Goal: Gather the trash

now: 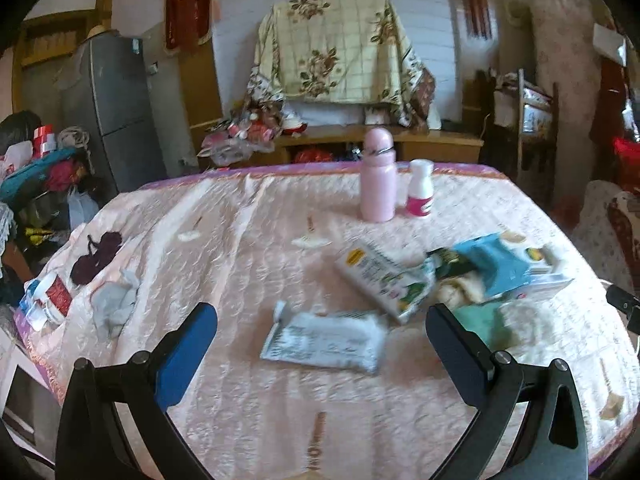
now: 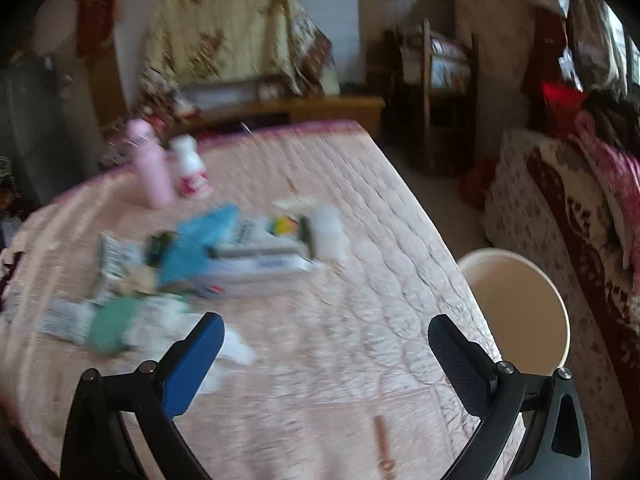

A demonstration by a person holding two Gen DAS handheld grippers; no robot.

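In the left wrist view, the left hand-held gripper (image 1: 320, 332) was released, its jaws spread wide and holding nothing above the pink quilted surface (image 1: 240, 248). A flattened grey-white wrapper (image 1: 326, 340) lay directly between and just ahead of the two fingers. Further ahead and to the right sat a white printed packet (image 1: 380, 280), touching a heap of trash made of a blue wrapper (image 1: 496, 264), a white carton (image 1: 548, 276) and a green scrap (image 1: 476, 316) close to the right finger. Well ahead stood a pink bottle (image 1: 378, 176) upright, with a small white bottle (image 1: 420, 188) just beside it on the right. Far left of the gripper lay a grey crumpled rag (image 1: 114, 304) and a dark purple yarn tangle (image 1: 96, 256).

In the right wrist view, blurred by motion, the right hand-held gripper (image 2: 326, 340) was also released and empty over the same surface (image 2: 360, 240). The trash heap lay ahead and to its left: the blue wrapper (image 2: 200, 240), the white carton (image 2: 260, 268), and the green scrap (image 2: 110, 324) near the left finger. A cream bucket (image 2: 520, 304) stood off the surface's edge, just right of the right finger. The pink bottle (image 2: 150, 164) stood far ahead on the left.
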